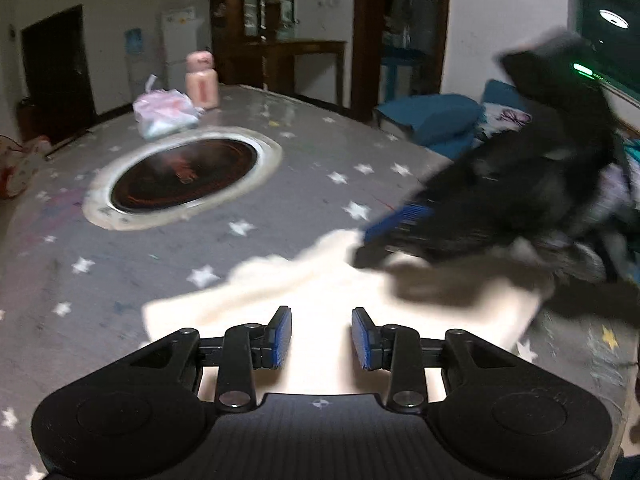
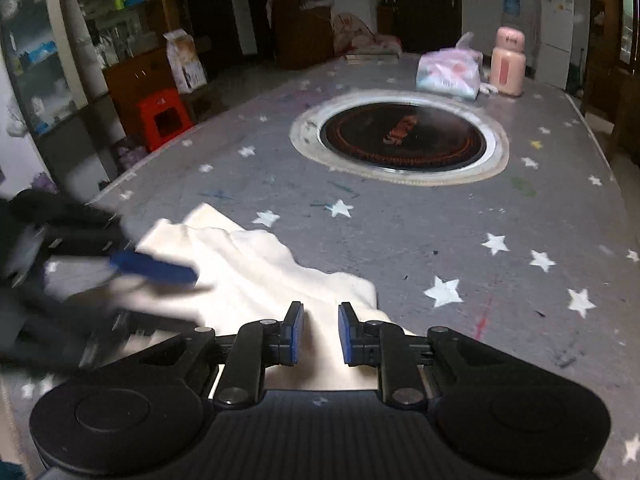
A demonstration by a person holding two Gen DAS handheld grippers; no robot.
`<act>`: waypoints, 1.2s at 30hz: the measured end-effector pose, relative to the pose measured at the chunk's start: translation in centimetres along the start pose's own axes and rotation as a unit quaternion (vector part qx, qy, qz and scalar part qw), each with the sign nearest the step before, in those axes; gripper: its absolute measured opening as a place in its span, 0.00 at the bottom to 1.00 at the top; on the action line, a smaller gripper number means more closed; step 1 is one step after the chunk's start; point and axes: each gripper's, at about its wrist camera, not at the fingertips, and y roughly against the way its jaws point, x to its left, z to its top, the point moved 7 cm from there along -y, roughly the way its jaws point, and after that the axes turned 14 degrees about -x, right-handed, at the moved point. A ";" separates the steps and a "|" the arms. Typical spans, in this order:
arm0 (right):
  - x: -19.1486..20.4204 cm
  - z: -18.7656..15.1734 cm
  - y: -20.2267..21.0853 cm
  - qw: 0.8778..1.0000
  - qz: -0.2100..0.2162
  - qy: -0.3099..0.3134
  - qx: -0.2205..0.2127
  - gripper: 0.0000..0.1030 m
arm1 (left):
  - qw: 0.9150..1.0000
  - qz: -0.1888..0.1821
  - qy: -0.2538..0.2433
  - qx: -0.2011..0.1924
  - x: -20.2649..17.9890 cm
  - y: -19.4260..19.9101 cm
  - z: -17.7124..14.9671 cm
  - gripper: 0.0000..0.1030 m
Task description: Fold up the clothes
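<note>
A cream cloth [image 1: 320, 280] lies rumpled and partly folded on the grey star-printed table [image 1: 120, 272], near its front edge. My left gripper [image 1: 322, 320] hovers over the cloth's near part, jaws open, with nothing between the blue pads. My right gripper comes in blurred from the right, and one of its blue fingers [image 1: 396, 220] is over the cloth's far corner. In the right wrist view the right gripper [image 2: 320, 316] stands above the cloth [image 2: 248, 264] with a narrow gap between its pads, and nothing is pinched there. A blue finger [image 2: 154, 267] of the blurred left gripper crosses the cloth's left side.
A round black hob [image 2: 404, 136] in a pale ring is set into the table's middle. A pink flask [image 2: 507, 66] and a plastic bag [image 2: 448, 70] stand at the far end. Off the table are a red stool [image 2: 164, 116] and blue cushions [image 1: 432, 116].
</note>
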 end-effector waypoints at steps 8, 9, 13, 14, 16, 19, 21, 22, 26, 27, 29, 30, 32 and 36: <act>-0.4 0.7 0.7 1.000 -0.008 0.008 -0.014 0.15 | 1.000 0.012 0.014 -0.010 0.3 1.4 -0.3 0.34; 0.1 0.6 1.9 1.000 -0.002 0.012 -0.018 0.15 | 1.000 0.014 0.014 -0.013 0.4 1.9 -0.3 0.34; 1.9 -0.7 5.3 0.999 0.018 0.031 -0.021 0.15 | 0.999 0.027 0.026 -0.013 0.8 3.3 -1.0 0.34; 2.3 -1.2 6.1 0.999 0.021 0.028 -0.019 0.15 | 0.999 0.029 0.029 -0.011 0.9 3.5 -1.3 0.34; 2.9 -2.5 7.2 0.999 0.024 0.036 -0.016 0.15 | 0.999 0.032 0.032 -0.003 1.0 3.6 -2.0 0.34; 3.0 -4.7 7.0 0.999 0.011 0.053 0.001 0.15 | 0.998 0.033 0.050 -0.004 1.2 3.4 -2.5 0.34; 2.8 -5.2 6.9 0.998 0.016 0.056 -0.013 0.15 | 0.998 0.032 0.061 0.001 1.1 3.6 -2.5 0.33; 2.8 -5.2 7.0 0.998 0.016 0.055 -0.012 0.15 | 0.998 0.028 0.063 0.004 0.9 3.8 -2.6 0.33; 3.0 -5.8 8.1 0.998 0.022 0.054 -0.002 0.15 | 0.998 0.006 0.061 0.011 -0.7 5.2 -3.4 0.33; 3.1 -6.2 8.6 0.999 0.025 0.048 0.001 0.15 | 0.998 0.000 0.061 0.014 -1.3 5.7 -3.6 0.33; 3.4 -6.9 9.8 0.999 0.030 0.035 0.009 0.15 | 0.998 -0.015 0.064 0.019 -2.6 6.6 -4.1 0.33; 3.6 -7.4 10.6 0.999 0.032 0.029 0.013 0.15 | 0.997 -0.024 0.068 0.021 -3.2 7.0 -4.3 0.34; 4.2 -8.2 11.8 0.999 0.035 0.032 0.026 0.15 | 0.996 -0.040 0.070 0.027 -4.3 7.7 -4.5 0.35; 4.7 -8.1 13.3 0.998 0.040 0.030 0.036 0.15 | 0.996 -0.059 0.067 0.029 -5.1 8.3 -3.5 0.35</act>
